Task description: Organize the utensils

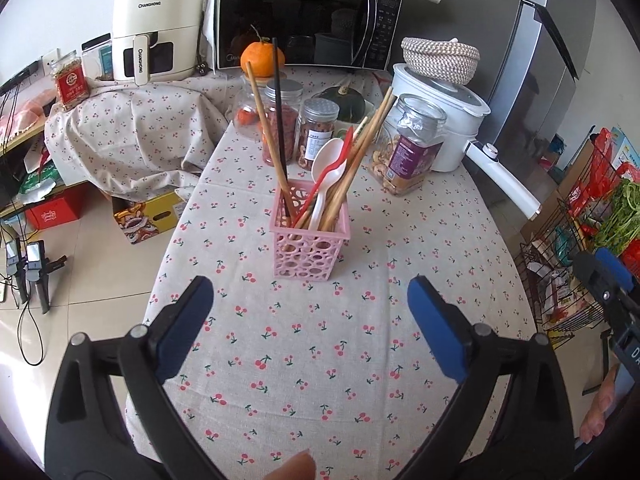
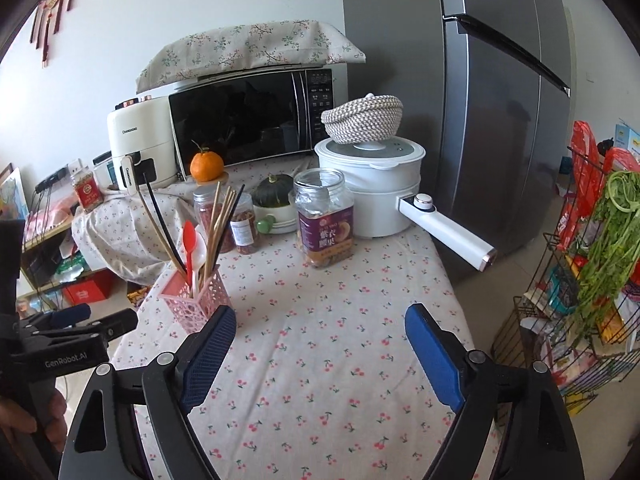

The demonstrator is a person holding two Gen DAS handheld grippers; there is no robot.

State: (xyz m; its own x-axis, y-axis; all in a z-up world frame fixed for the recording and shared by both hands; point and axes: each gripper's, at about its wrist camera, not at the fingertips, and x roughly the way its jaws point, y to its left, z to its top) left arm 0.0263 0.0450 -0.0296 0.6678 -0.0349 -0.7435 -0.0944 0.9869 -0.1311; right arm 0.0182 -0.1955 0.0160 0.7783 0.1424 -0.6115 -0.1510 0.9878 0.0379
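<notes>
Pink plastic, pierced with round holes: the basket stands upright on the cherry-print counter and already holds the utensils. Wooden chopsticks lean out to one side, a black chopstick and another wooden one to the other, and a white spoon and a red spoon sit between them. No loose utensil shows on the cloth in either view, so the sorting looks largely done.

Left claw is spread wide and holds nothing; the basket lies straight ahead of it, centred between its fingers and near. Right claw is likewise wide and empty, but from it the basket sits off to the left, just beyond the left fingertip. The left hand is therefore the better placed for any further touch.

Every handle runs steeply upward out of the basket, fanning outward. A grasp on one would likely need the claw raised and closed across the shaft rather than along it. Jars stand close behind the basket and could be knocked by a long reach.
</notes>
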